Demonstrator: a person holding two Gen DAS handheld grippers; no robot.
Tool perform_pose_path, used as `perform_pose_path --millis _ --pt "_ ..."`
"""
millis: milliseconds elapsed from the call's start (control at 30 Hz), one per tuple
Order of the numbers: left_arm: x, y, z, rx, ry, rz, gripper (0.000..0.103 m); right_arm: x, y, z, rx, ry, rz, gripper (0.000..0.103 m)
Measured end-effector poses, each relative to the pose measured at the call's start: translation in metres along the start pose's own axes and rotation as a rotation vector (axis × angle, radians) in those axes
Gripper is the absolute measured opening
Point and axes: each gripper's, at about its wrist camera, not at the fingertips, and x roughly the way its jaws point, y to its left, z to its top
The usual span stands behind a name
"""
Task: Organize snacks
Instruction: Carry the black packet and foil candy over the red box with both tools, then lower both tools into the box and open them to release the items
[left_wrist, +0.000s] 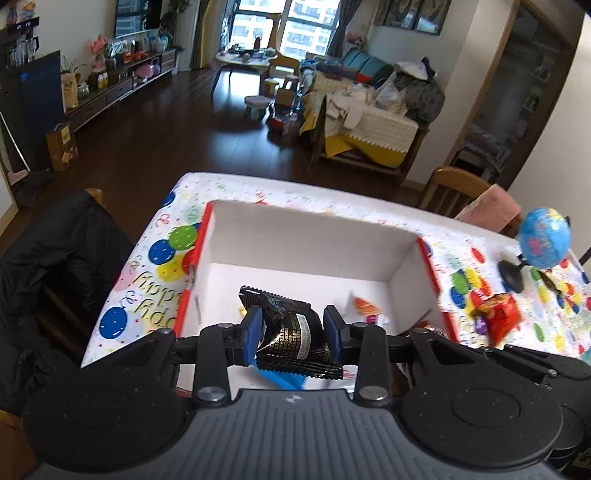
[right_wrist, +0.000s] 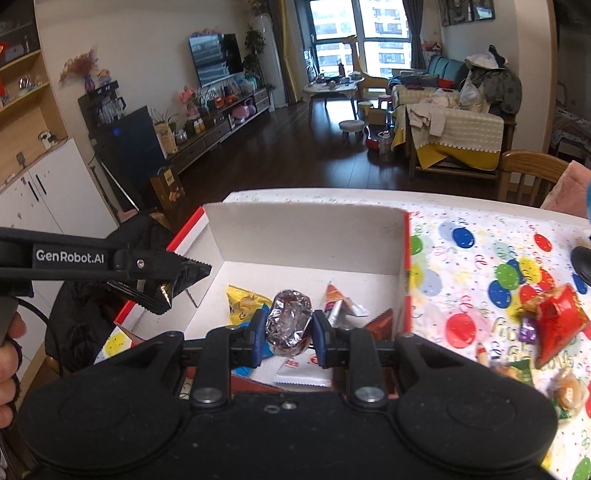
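Observation:
My left gripper (left_wrist: 293, 326) is shut on a black snack packet (left_wrist: 291, 332) with gold print, held over the near part of a white box (left_wrist: 295, 236) with red edges. From the right wrist view the left gripper (right_wrist: 173, 280) shows at the left with the black snack packet (right_wrist: 188, 275) in its tips. My right gripper (right_wrist: 288, 326) is shut on a silver foil-wrapped snack (right_wrist: 290, 317) above the white box (right_wrist: 306, 236). Several wrapped snacks lie inside it, among them a yellow packet (right_wrist: 243, 301) and an orange one (left_wrist: 364, 306).
The box sits on a table with a balloon-print cloth (right_wrist: 480, 266). Loose snacks, one a red packet (right_wrist: 557, 317), lie on the cloth right of the box. A small globe (left_wrist: 545, 238) stands at the right. A chair draped in black (left_wrist: 55, 266) is at the left.

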Motion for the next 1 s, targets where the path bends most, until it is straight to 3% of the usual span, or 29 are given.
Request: perform_pose_path --millis 433,867,1000 --pt "0.057 0.02 0.0 0.036 0.084 0.054 0.035 0.065 0.015 0.006 -0.045 0.119 -0.003 0.025" --pt "0.073 0.019 -0.012 0.049 0.109 0.048 0.035 0.085 0.013 -0.003 -0.031 0.184 0.006 0.03" --pt "0.067 0.017 -0.014 0.054 0.093 0.045 0.045 0.079 0.01 -0.004 -0.021 0.182 0.009 0.031"
